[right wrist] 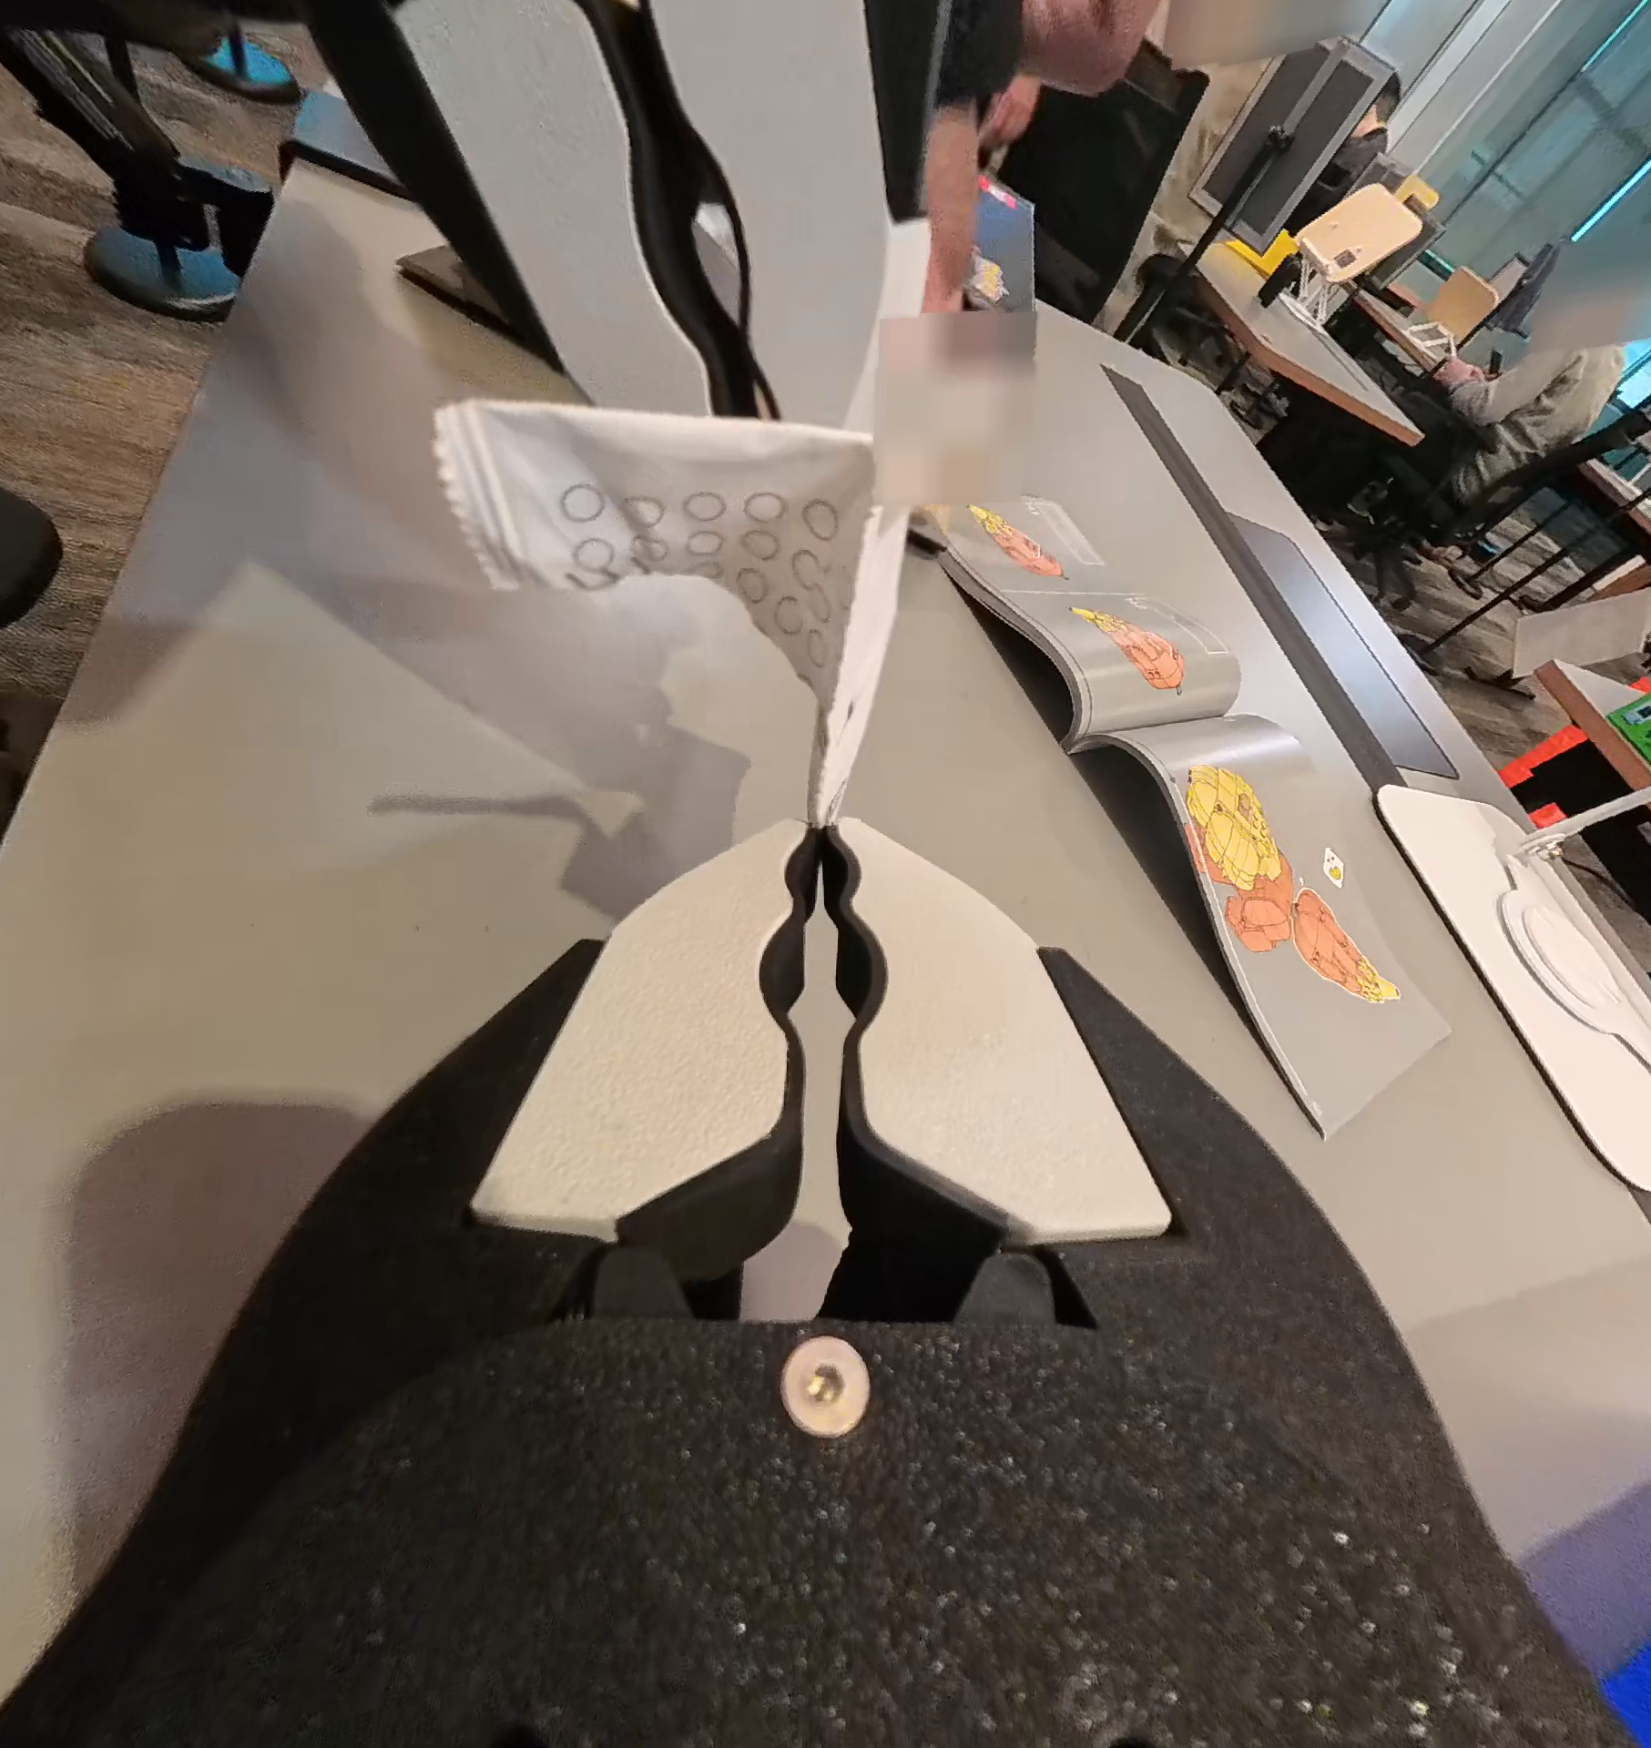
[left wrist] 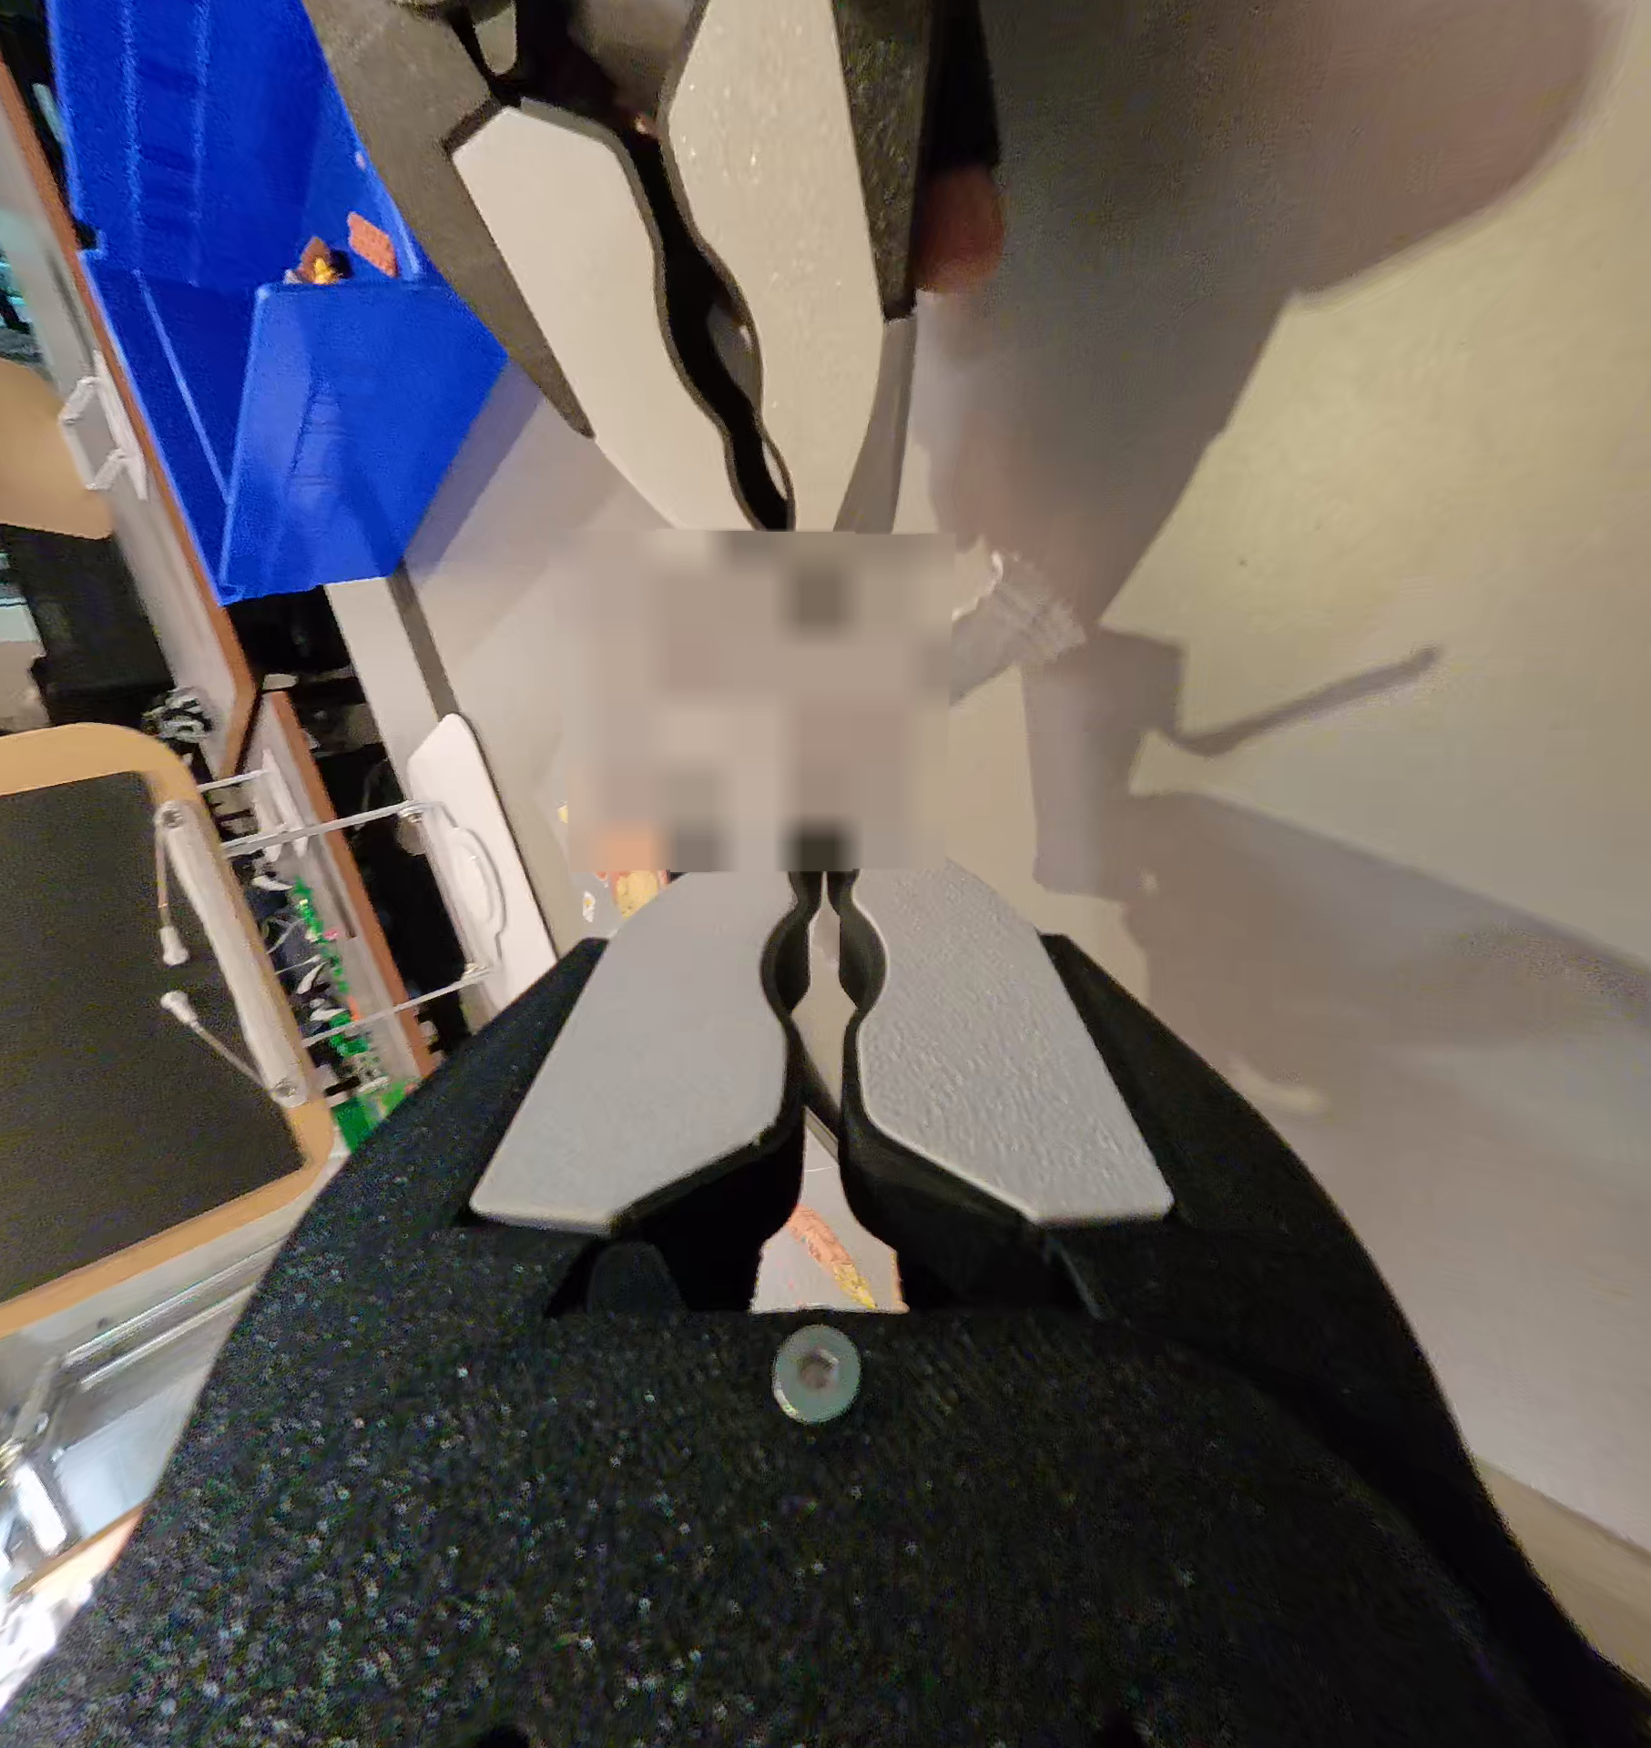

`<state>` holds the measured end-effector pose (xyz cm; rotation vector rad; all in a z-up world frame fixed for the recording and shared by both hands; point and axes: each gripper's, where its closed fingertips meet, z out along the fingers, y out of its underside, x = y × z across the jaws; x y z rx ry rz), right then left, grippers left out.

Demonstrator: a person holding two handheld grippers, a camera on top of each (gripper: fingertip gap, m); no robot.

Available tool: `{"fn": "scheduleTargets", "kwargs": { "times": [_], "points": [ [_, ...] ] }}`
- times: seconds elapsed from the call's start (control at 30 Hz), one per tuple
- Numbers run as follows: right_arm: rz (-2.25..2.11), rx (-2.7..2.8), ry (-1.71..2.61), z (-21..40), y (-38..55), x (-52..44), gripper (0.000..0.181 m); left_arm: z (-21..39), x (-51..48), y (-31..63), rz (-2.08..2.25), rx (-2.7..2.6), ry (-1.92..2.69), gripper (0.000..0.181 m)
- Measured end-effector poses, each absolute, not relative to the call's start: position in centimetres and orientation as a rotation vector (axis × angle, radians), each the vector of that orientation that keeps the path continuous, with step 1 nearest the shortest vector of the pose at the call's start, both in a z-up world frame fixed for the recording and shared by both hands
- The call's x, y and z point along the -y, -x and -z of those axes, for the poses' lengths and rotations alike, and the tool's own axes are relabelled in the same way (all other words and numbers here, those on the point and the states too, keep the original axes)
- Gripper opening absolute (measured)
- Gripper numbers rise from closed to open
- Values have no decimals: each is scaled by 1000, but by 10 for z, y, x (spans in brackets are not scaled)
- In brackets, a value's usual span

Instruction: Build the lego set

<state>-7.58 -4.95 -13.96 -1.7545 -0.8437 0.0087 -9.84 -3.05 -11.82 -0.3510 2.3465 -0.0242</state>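
Observation:
A white paper bag [right wrist: 708,511] printed with small rings hangs in the air above the grey table [right wrist: 235,899]. My right gripper [right wrist: 821,829] is shut on its lower edge. My left gripper [right wrist: 755,402] comes in from the top of the right wrist view, shut on the bag's upper edge. In the left wrist view my left gripper [left wrist: 821,875] is shut, and a mosaic patch hides most of the bag. Only the bag's crimped edge [left wrist: 1020,615] shows. The right gripper [left wrist: 793,515] faces it from above, also shut.
An open instruction booklet [right wrist: 1228,851] with orange and yellow drawings lies on the table to the right. A white tray [right wrist: 1559,993] sits beyond it at the table edge. Blue bins [left wrist: 329,397] holding small bricks stand at the left. A person sits at another desk [right wrist: 1512,397] in the background.

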Motion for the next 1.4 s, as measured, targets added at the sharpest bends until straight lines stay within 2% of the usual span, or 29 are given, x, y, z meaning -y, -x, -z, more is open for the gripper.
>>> {"fn": "scheduleTargets", "kwargs": {
  "times": [0.83,1.2,1.23,1.3,1.4],
  "points": [
    [-64,820,1769,145,82,45,0,132,54,122,179,-2508,79,0],
    [-66,783,1803,147,73,45,0,126,49,108,216,-2406,186,1],
    [-68,771,1813,146,71,46,0,124,49,105,267,-2372,234,3],
    [-63,734,1841,144,64,51,0,118,57,99,469,-2307,335,20],
    [-64,651,1892,137,46,68,0,100,73,92,848,-2156,481,31]
  ]
}}
